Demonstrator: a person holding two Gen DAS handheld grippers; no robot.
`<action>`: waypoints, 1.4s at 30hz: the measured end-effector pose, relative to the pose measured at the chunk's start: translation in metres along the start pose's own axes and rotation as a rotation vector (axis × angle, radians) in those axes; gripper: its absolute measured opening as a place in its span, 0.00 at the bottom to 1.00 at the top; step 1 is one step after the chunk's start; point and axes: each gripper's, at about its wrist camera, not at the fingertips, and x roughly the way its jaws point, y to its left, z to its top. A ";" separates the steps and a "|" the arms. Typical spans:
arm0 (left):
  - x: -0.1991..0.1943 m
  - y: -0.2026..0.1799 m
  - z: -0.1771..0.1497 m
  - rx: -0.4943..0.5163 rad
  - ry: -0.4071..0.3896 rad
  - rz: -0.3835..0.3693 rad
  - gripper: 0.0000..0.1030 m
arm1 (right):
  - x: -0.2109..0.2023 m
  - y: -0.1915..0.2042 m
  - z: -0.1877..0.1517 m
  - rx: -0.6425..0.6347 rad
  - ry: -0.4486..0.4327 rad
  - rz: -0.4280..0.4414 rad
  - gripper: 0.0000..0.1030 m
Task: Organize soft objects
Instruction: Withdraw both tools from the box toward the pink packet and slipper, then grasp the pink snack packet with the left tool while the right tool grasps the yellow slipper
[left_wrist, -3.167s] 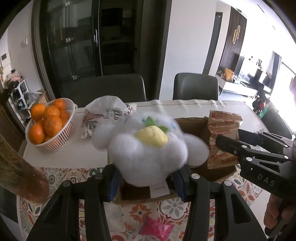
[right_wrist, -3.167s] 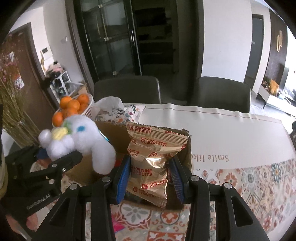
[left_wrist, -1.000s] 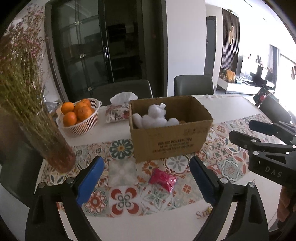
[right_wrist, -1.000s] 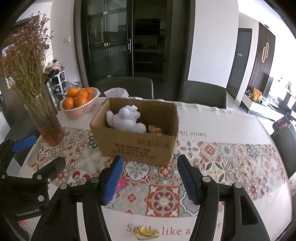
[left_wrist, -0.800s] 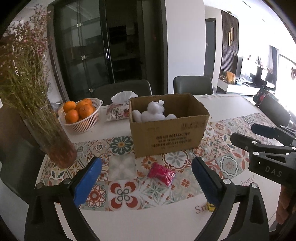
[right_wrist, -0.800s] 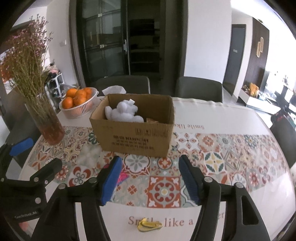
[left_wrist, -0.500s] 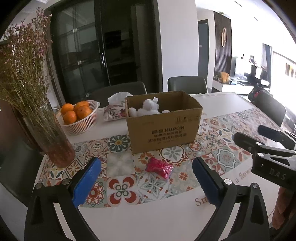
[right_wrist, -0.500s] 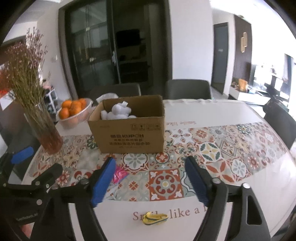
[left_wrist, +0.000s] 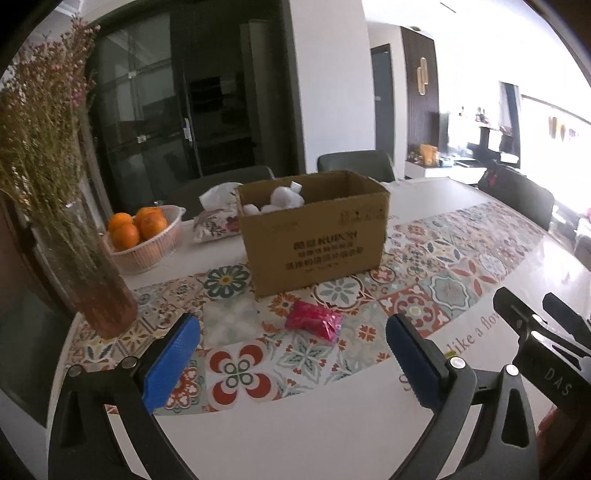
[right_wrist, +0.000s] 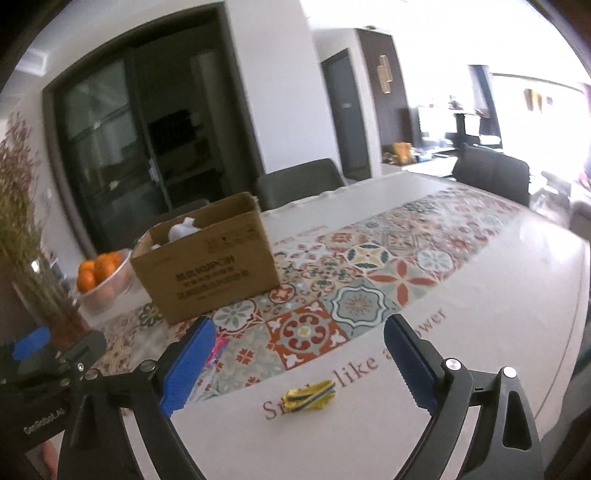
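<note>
Since three seconds ago we have let go of both loads: the white plush toy and the biscuit packet (out of sight now) that our grippers carried then are in the cardboard box, and both grippers have drawn back toward the near edge of the tabletop. Against half a second ago, the right view has swung further right and lower, so the box sits at about ten o'clock in it.

The pink packet lies flat on the patterned runner just in front of the box, its long axis running from ten to four o'clock in the left view. The yellow striped item lies on the bare white strip over the printed lettering, long axis roughly nine to three with the right end tipped slightly up; what it is we cannot tell. The plush pokes above the box rim at the back left.

Our left gripper stands wide open, holding and touching nothing, with the pink packet at twelve o'clock between its blue pads. Our right gripper is equally wide and empty, the yellow item lying between and below its pads, apart from both.

A basket of oranges, a tissue pouch and a vase of dried flowers stand left of the box.
</note>
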 end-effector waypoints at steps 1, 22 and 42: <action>0.004 -0.001 -0.004 0.010 0.006 -0.008 1.00 | 0.000 -0.002 -0.005 0.017 -0.002 -0.018 0.91; 0.096 0.011 -0.036 -0.028 0.082 -0.132 1.00 | 0.059 0.016 -0.069 0.006 0.181 -0.179 0.91; 0.182 0.003 -0.030 0.033 0.214 -0.209 1.00 | 0.123 0.020 -0.084 0.095 0.376 -0.230 0.91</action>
